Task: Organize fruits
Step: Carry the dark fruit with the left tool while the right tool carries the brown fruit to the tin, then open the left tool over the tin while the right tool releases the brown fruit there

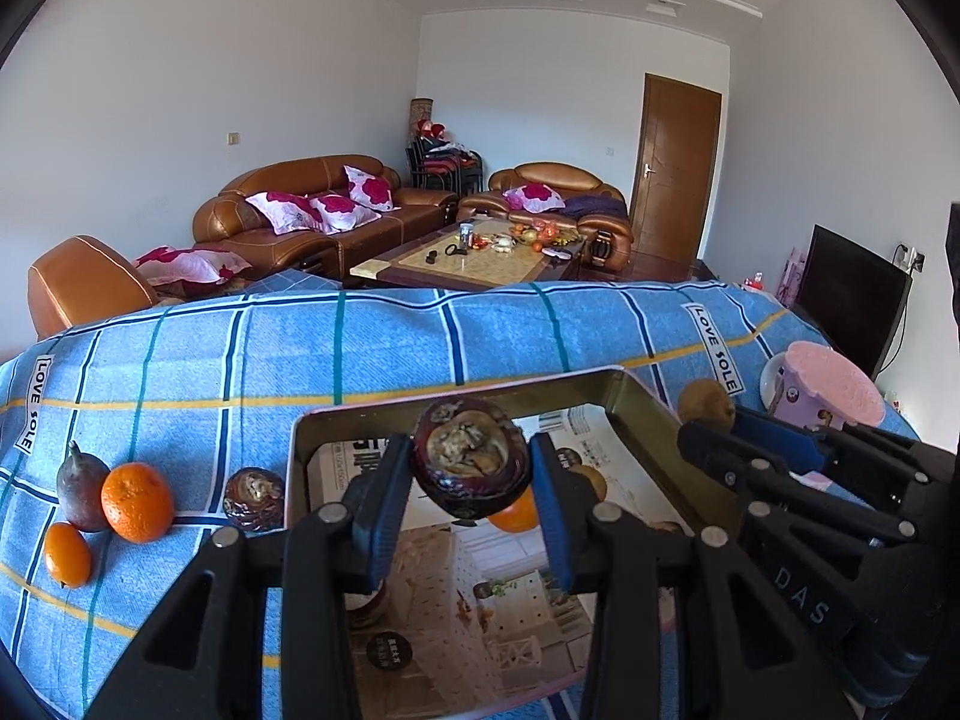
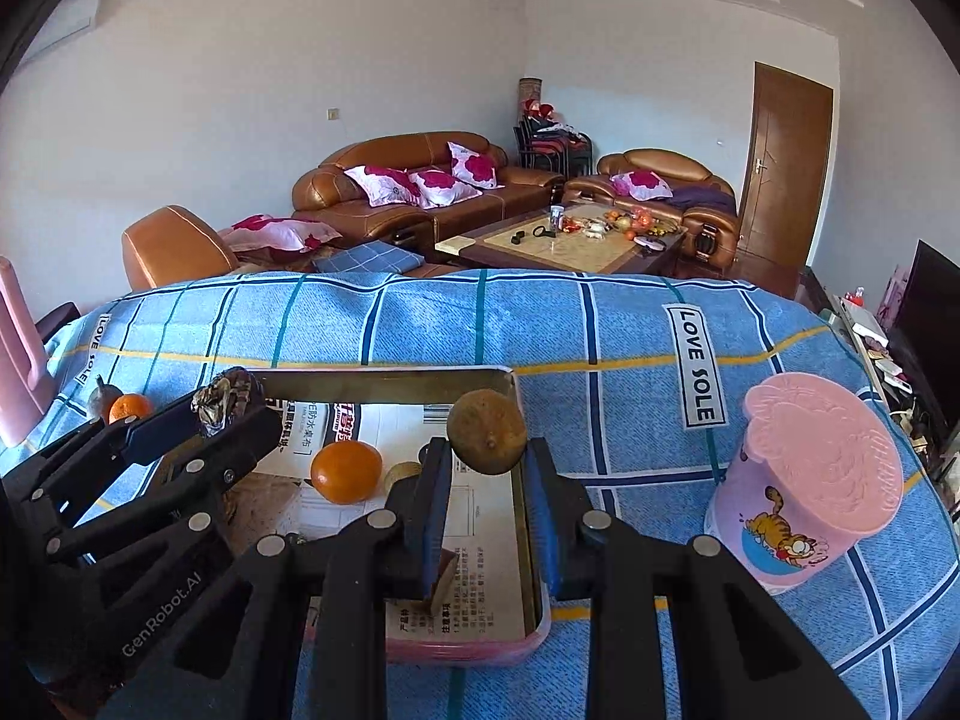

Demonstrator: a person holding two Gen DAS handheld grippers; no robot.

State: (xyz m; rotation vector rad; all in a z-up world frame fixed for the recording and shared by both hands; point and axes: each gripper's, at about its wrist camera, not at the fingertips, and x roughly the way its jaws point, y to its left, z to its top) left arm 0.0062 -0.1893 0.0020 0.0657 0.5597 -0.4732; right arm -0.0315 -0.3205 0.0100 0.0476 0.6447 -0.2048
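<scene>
Two wrist views, and much is cut off in both. Left wrist first: the tray [image 1: 645,402] shows only its far rim and paper lining, since the left tongs [image 1: 471,480] block the middle, and an orange in the tray [image 1: 516,516] peeks out as a sliver under the held fruit. These tongs angle downward over the tray, pads pinching a halved purple passion fruit [image 1: 471,462], cut face toward the camera, right between the fingertips. Off to their left on the blue checked cloth [image 1: 420,336] lie a second halved passion fruit [image 1: 255,498], an orange [image 1: 138,501], a smaller orange [image 1: 67,555] and a dark pointed fruit [image 1: 81,492]. To the right, the right tongs [image 1: 711,420] carry a brown fruit.

Right wrist now: the right tongs [image 2: 489,450] tilt down over the tray's right edge [image 2: 510,381], pressed onto a brown kiwi [image 2: 487,432]. A kiwi piece beneath the left pad [image 2: 447,576] is half hidden. Just beside, a pink cup [image 2: 822,480] stands upside down.
</scene>
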